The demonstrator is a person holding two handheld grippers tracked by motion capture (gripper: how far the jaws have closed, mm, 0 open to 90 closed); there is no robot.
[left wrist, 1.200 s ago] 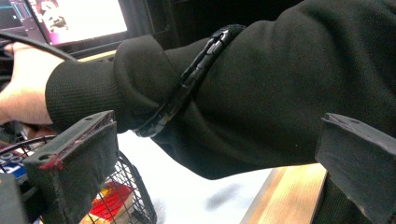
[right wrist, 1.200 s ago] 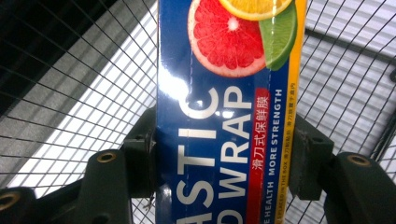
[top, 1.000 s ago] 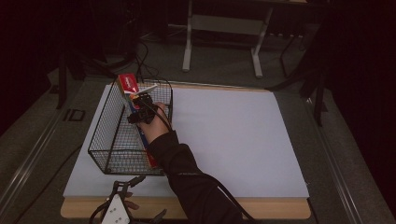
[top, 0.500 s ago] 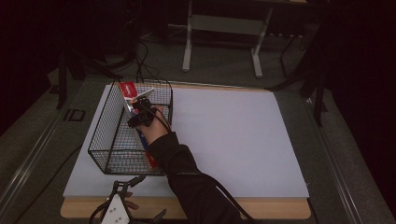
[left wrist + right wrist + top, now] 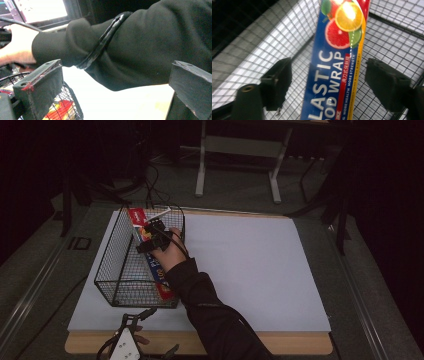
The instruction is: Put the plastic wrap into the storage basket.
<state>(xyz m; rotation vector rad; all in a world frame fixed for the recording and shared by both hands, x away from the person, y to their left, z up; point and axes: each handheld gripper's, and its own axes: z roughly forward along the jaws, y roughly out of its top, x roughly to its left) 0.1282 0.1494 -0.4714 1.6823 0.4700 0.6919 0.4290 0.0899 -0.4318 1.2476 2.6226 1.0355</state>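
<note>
high view: wire basket (image 5: 125,270) sits on the left part of the white table (image 5: 250,270). a long blue and red box of plastic wrap (image 5: 156,270) lies inside it along the right wall, far end up near the back rim. right gripper (image 5: 152,237) is down in the basket over the box, held by the right hand (image 5: 172,251), dark sleeve (image 5: 210,310) coming in from the bottom. left gripper (image 5: 131,347) sits at the near table edge, just in front of the basket.

left gripper view: jaws spread wide, nothing between them. the sleeve (image 5: 130,47) crosses right ahead, with a cable (image 5: 105,42) over it. basket corner (image 5: 72,105) low left.

right gripper view: jaws spread, one on each side of the box (image 5: 334,65), not touching it as far as i can tell, view is a bit blurred. box lies on the basket mesh (image 5: 384,40).
</note>
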